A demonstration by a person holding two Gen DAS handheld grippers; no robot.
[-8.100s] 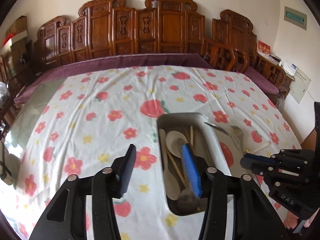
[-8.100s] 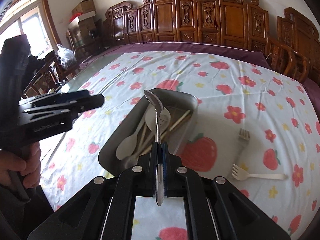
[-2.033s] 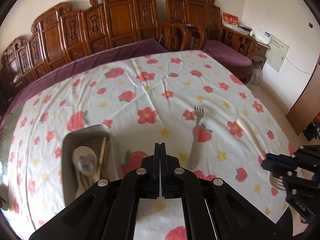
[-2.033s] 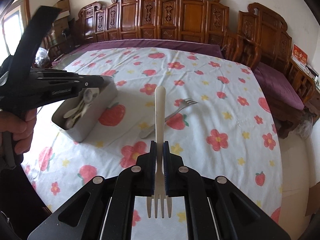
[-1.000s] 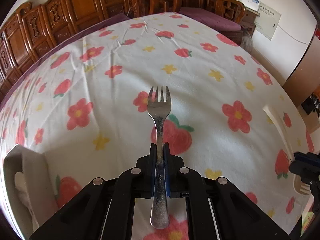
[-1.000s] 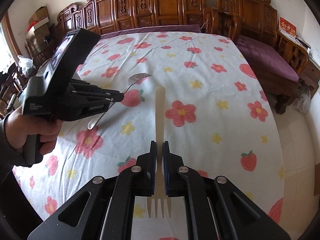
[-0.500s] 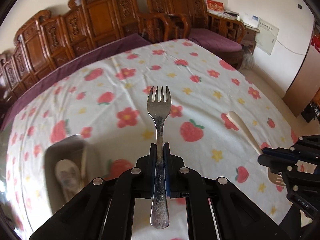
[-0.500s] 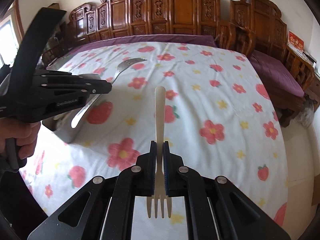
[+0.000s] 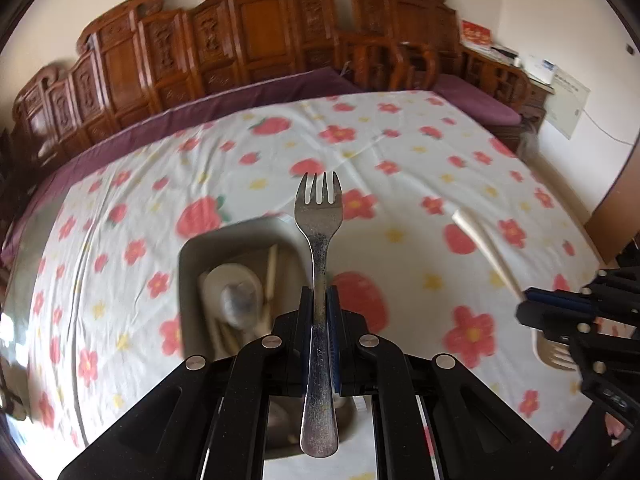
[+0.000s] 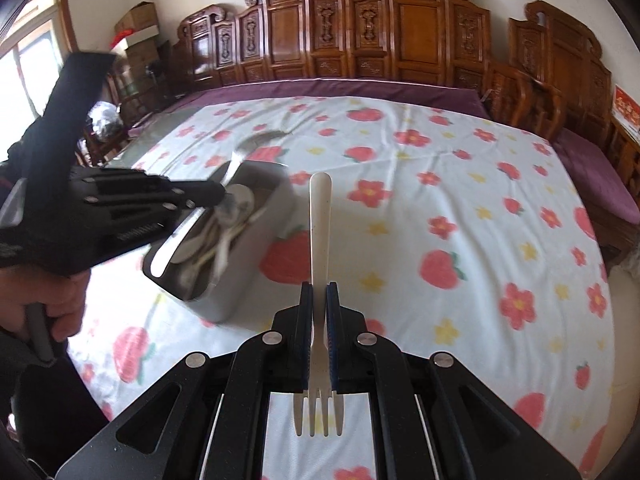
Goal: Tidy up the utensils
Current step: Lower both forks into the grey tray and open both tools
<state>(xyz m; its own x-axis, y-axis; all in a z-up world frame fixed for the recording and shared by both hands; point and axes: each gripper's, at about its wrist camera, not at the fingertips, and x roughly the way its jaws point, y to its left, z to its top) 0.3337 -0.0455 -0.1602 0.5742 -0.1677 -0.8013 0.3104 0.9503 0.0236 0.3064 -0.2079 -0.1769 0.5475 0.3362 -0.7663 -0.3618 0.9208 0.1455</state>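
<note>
Tray [image 9: 188,276] lies just below and ahead of the left tongs [image 9: 320,312], clamped on the metal fork [image 9: 319,216], tines forward, while the farther right tongs [image 10: 319,312] are clamped on the white fork [image 10: 320,216].

A wide table [image 9: 400,140] carries everything, draped in a white cloth [image 10: 460,184] printed with red flowers, strawberries and small yellow blossoms. A purple underlayer [image 10: 360,88] shows along the far edge, next to the carved wooden chairs. At the left edge the cloth stops and bare glossy tabletop [image 9: 32,232] shows.

One thing lies directly on the cloth: a grey tray [image 9: 188,280]. In the left wrist view it sits just ahead and slightly left of the tool; in the right wrist view it is ahead and to the left. It holds pale spoons and chopsticks, blurred.
</note>
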